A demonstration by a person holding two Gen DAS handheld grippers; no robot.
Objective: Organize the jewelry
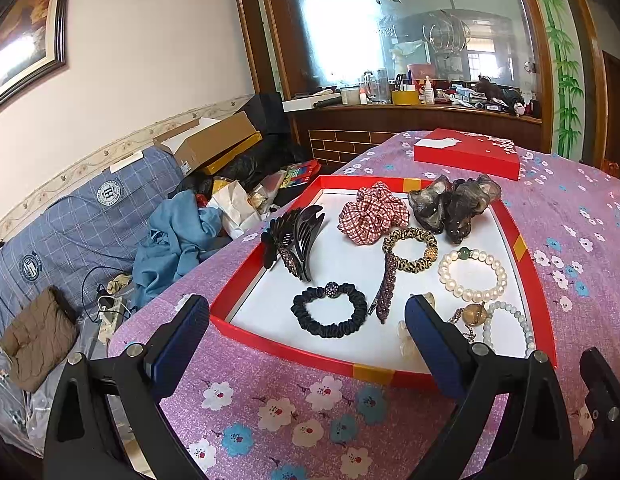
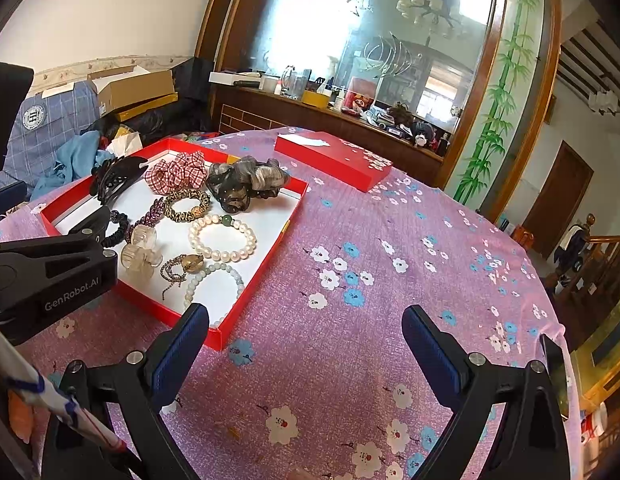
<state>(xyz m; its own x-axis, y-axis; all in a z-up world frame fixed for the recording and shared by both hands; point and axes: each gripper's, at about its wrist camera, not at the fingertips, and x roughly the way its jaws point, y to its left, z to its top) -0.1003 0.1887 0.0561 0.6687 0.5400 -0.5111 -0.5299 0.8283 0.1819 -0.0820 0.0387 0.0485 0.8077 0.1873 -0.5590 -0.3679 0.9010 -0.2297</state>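
Observation:
A red tray [image 1: 306, 354] with a white floor lies on the purple flowered tablecloth. In it are a black claw clip [image 1: 298, 236], a red checked scrunchie [image 1: 371, 212], a grey gauze scrunchie [image 1: 453, 204], a leopard hair tie [image 1: 409, 250], a black scrunchie [image 1: 329, 312], a purple beaded clip [image 1: 385, 284], a pearl bracelet [image 1: 471, 276], a pale bead bracelet [image 1: 509, 328] and a gold pendant [image 1: 473, 314]. My left gripper [image 1: 306, 344] is open and empty over the tray's near edge. My right gripper [image 2: 306, 348] is open and empty, right of the tray [image 2: 254, 280].
A closed red box [image 1: 467, 152] lies at the far side of the table [image 2: 369, 280]. A cluttered sofa with cardboard boxes [image 1: 214, 140] stands to the left. A wooden counter with bottles [image 1: 413, 96] and a large mirror are behind the table.

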